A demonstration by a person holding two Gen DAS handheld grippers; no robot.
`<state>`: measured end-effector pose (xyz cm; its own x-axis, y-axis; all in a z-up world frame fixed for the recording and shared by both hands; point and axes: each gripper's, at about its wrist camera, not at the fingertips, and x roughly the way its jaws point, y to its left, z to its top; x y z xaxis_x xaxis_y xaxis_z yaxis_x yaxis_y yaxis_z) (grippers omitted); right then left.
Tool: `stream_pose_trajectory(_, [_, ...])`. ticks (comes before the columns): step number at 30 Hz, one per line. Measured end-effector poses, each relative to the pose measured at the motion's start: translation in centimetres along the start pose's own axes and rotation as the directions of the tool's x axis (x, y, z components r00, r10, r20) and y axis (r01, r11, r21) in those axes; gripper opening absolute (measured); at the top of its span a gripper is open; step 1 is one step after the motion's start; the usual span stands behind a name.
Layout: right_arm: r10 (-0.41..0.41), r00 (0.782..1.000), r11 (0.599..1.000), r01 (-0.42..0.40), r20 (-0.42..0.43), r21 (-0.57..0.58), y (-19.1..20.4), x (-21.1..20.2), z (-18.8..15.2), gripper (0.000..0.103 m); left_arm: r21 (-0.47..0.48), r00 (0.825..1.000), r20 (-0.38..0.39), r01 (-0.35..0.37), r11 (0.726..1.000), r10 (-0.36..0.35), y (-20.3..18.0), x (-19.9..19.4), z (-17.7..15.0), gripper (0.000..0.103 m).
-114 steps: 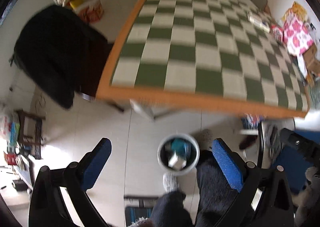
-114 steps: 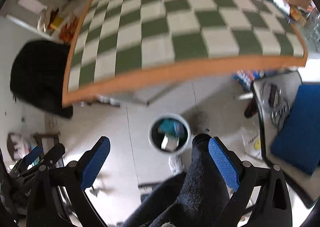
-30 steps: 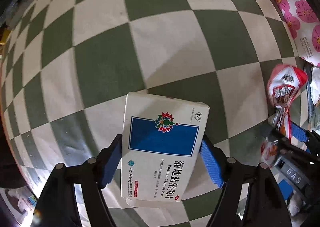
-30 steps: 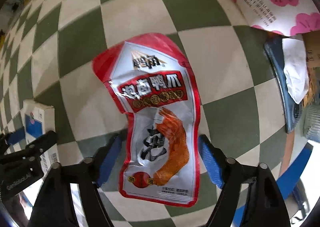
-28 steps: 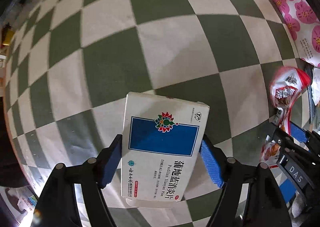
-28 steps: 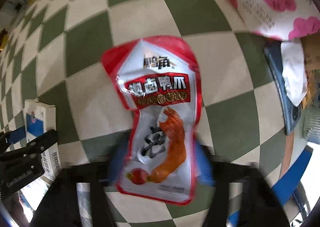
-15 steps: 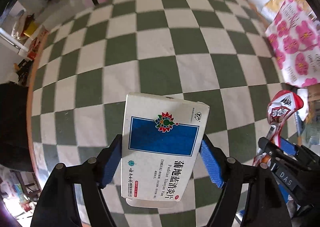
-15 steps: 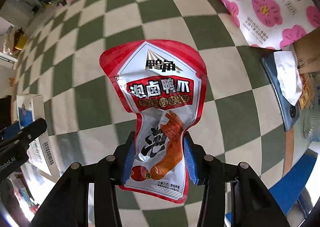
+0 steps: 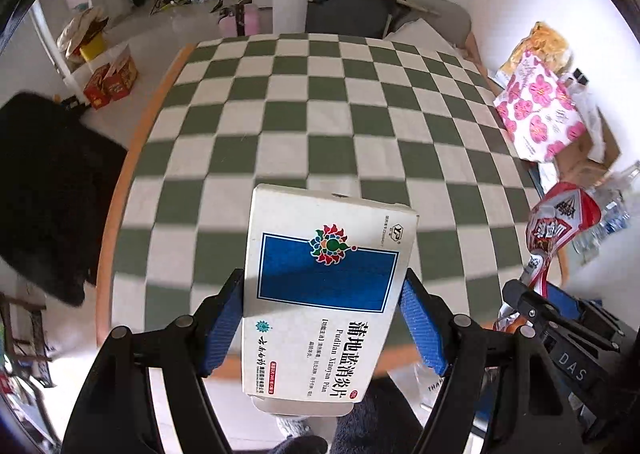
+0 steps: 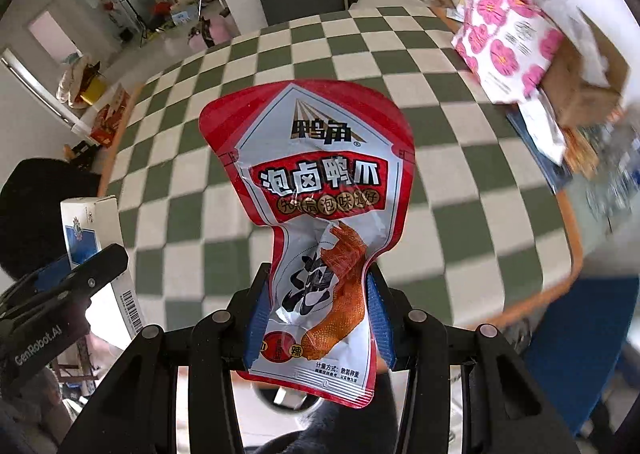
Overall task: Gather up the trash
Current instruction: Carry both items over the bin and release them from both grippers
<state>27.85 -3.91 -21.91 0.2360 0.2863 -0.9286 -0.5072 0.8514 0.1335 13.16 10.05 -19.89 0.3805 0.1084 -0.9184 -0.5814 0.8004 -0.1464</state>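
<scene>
Two pieces of trash are off the table, one in each gripper. The left gripper point(image 9: 324, 318) has its blue pads point(image 9: 224, 324) pressed against the long sides of a white medicine box point(image 9: 326, 294), jaws roughly half spread to take its width; the box, with a blue rectangle, a flower-like emblem and "Pudilan Xiaoyan Pian" printed on it, stands up between the fingers above the near edge of the green-and-white checkered table point(image 9: 312, 114). The right gripper point(image 10: 318, 318) has just been closing, and its jaws now sit narrower, pinching the lower neck of a red and silver snack pouch point(image 10: 316, 190) that shows an orange duck foot and Chinese lettering; the pouch's wide top flares above the pads and its bottom edge hangs below them. Each tool shows at the edge of the other's view: the pouch and right gripper at the right of the left wrist view, the box and left gripper at the left of the right wrist view. On the table's far right lie a pink-flowered bag point(image 9: 538, 114) and a cardboard box point(image 10: 588, 90). A black chair point(image 9: 44, 190) stands beside the table's left edge. Orange trim point(image 9: 120, 190) rims the tabletop.
</scene>
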Motion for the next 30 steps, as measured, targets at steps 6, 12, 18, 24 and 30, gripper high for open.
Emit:
stream_pose_trajectory(6, [0.015,0.999,0.999,-0.014,-0.03,0.034,1.4,-2.9,-9.8,0.046,-0.035,0.998,-0.067,0.008,0.999,-0.011,3.9,-0.5,-6.4,0.072])
stream_pose_trajectory(12, [0.054,0.987,0.998,-0.048,-0.154,0.04,1.6,-0.9,-17.6,0.046,-0.145,0.976,-0.213,0.02,0.989,-0.051,7.5,3.9,-12.7,0.072])
stream_pose_trajectory(18, [0.08,0.95,0.997,-0.069,-0.301,0.046,0.9,6.9,-24.4,0.046,-0.31,0.921,-0.364,0.021,0.951,-0.14,11.4,13.6,-18.7,0.072])
stream_pose_trajectory(24, [0.121,0.889,0.991,-0.085,-0.441,0.101,-1.4,19.3,-30.7,0.046,-0.399,0.859,-0.472,-0.006,0.917,-0.2,14.1,26.3,-24.8,0.073])
stream_pose_trajectory(30, [0.131,0.827,0.991,-0.121,-0.546,0.055,-2.2,33.5,-35.2,0.047,-0.414,0.797,-0.554,-0.015,0.91,-0.239,16.3,38.8,-30.6,0.074])
